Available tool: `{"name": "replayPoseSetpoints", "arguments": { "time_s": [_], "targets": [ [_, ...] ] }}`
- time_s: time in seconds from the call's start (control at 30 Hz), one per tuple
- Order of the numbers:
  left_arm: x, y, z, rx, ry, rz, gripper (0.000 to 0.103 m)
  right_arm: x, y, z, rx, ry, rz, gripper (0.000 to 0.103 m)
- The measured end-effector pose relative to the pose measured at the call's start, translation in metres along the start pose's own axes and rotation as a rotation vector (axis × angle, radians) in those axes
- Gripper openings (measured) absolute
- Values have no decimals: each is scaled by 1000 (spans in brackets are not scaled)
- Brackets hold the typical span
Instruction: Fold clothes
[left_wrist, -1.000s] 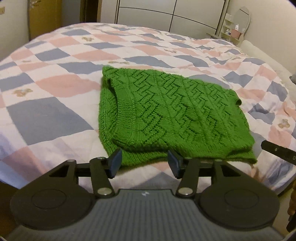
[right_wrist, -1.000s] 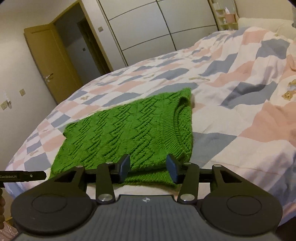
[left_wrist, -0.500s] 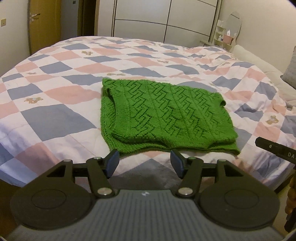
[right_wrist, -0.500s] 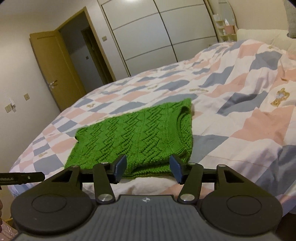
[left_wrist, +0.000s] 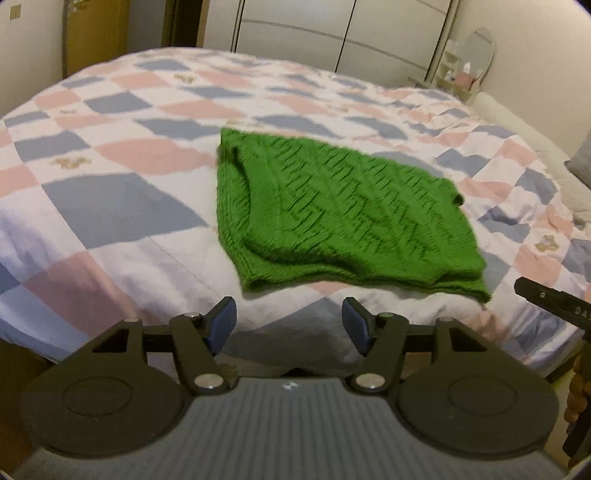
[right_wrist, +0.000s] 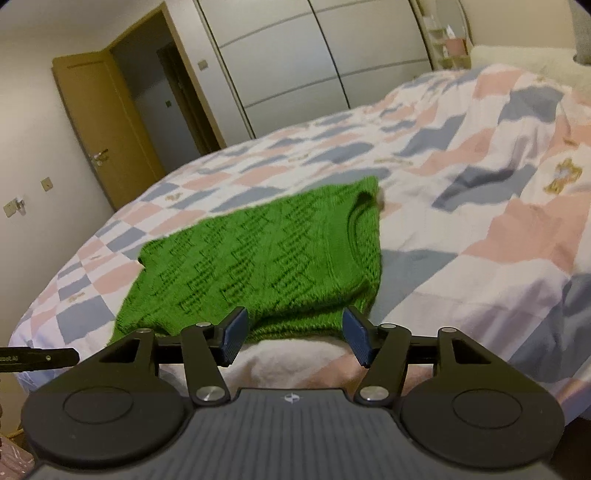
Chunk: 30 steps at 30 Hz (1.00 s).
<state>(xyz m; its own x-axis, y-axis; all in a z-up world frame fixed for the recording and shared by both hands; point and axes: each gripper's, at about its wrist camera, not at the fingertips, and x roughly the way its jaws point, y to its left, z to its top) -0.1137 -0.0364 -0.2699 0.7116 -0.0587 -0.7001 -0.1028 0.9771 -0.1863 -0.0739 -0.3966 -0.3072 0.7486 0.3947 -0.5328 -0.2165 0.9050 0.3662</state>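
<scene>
From the left wrist view, the green cable-knit sweater is seen lying folded on the pink, grey-blue and white checked quilt of the bed, near the front edge. Two layers are shown at its near hem, and the ribbed neckline is turned toward the left. The left gripper is held over the bed edge just short of the sweater, its blue-padded fingers spread wide with nothing between them. The black tip of the other tool is glimpsed at the right margin.

From the right wrist view, the same sweater is seen spread flat on the quilt, its neckline on the right. The right gripper is held released, jaws parted and nothing gripped, with the sweater's near hem just beyond the fingertips. A brown wooden door stands open at the back left, beside pale wardrobe panels.
</scene>
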Motion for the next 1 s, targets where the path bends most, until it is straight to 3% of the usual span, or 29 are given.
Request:
{"name": "replayPoseSetpoints", "arguments": {
  "time_s": [0.3,0.53,0.77,0.83,0.9,1.0],
  "targets": [
    [47,7,13,8,68,-8,58,33,-21,0,69,71,14,59],
    [78,40,35,-146,77,-42,68,48,-24,10,74,51,29,59],
    [113,70,36,-360,29,-98,69,62,-28,17,80,56,42,59],
    [120,70,39,-371,15,-109,69,64,-29,19,76,54,55,57],
    [127,69,42,-380,0,-121,69,66,-29,21,73,42,72,49],
    [136,67,48,-380,-9,-135,68,71,-28,28,59,31,116,47]
  ]
}}
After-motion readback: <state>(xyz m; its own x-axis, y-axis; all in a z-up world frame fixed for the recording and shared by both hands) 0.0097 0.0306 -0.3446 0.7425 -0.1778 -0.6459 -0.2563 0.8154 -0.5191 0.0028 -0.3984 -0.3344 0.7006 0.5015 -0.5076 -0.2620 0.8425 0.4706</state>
